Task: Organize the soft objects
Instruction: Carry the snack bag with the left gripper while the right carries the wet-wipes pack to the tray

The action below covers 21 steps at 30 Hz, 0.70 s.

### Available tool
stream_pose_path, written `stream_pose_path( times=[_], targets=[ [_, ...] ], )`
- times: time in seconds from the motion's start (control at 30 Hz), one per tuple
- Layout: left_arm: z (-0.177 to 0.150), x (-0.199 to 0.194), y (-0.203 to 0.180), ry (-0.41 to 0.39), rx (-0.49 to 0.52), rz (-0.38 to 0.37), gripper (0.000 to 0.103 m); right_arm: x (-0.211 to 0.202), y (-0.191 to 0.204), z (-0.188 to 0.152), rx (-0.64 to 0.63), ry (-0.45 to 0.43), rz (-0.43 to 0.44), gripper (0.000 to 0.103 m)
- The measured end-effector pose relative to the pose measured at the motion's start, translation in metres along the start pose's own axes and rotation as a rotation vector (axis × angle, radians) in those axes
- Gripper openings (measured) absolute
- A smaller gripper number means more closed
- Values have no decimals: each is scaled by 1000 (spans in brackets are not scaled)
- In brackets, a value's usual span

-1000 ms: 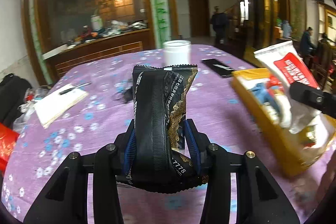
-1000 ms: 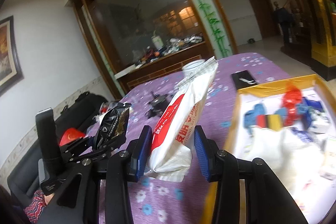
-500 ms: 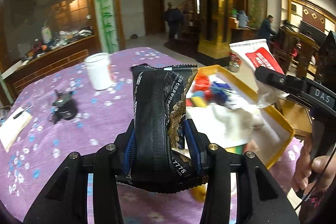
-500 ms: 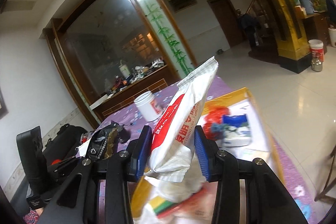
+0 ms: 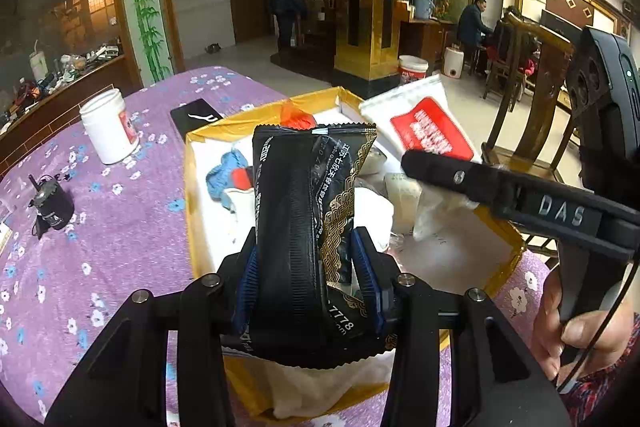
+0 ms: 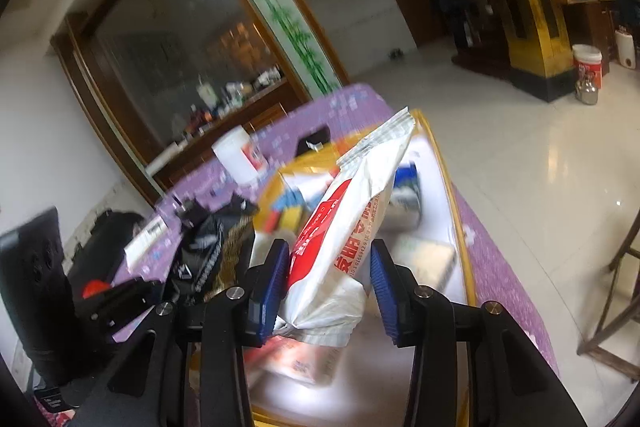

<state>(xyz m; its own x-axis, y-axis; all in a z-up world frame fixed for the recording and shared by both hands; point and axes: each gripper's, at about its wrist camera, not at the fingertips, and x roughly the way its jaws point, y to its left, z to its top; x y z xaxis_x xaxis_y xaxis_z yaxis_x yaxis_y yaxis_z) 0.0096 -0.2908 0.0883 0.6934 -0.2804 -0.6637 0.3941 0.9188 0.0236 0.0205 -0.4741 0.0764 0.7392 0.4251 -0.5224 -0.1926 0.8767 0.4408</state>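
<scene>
My left gripper [image 5: 306, 267] is shut on a black and gold snack packet [image 5: 308, 227], held upright above the near end of a yellow box [image 5: 188, 211] with a white lining. Several soft items lie inside the box, among them a blue cloth [image 5: 224, 175]. My right gripper [image 6: 330, 281] is shut on a white packet with a red label [image 6: 344, 227], tilted over the same yellow box [image 6: 452, 211]. In the left wrist view that white packet [image 5: 428, 127] hangs over the box's right side. The black packet [image 6: 208, 251] shows at the left of the right wrist view.
A purple flowered tablecloth [image 5: 100, 227] covers the table. On it stand a white jar [image 5: 108, 127], a small black device [image 5: 52, 203] and a dark phone [image 5: 196, 115]. A wooden chair [image 5: 528, 107] stands right of the table. People stand and sit in the room behind.
Both grippers have swung right from the open tablecloth to above the yellow box, each still holding its packet. The right wrist view is now blurred by motion.
</scene>
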Motion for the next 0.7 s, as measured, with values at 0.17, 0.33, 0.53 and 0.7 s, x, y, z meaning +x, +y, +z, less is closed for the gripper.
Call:
stream_pose_path(
  times=[0.17,0.33,0.53,0.7],
  targets=[
    [2,14,-6,27,4,20,42,17,0,-3,-23,80,-41,43],
    [6,25,-8,52,3,26,42,34,3,6,-54,156,-106,43],
    [10,35,-7,65,5,35,42,49,0,18,-61,198,-135,43],
    [14,42,-5,80,-3,42,42,60,3,26,-98,227,-163,43]
  ],
)
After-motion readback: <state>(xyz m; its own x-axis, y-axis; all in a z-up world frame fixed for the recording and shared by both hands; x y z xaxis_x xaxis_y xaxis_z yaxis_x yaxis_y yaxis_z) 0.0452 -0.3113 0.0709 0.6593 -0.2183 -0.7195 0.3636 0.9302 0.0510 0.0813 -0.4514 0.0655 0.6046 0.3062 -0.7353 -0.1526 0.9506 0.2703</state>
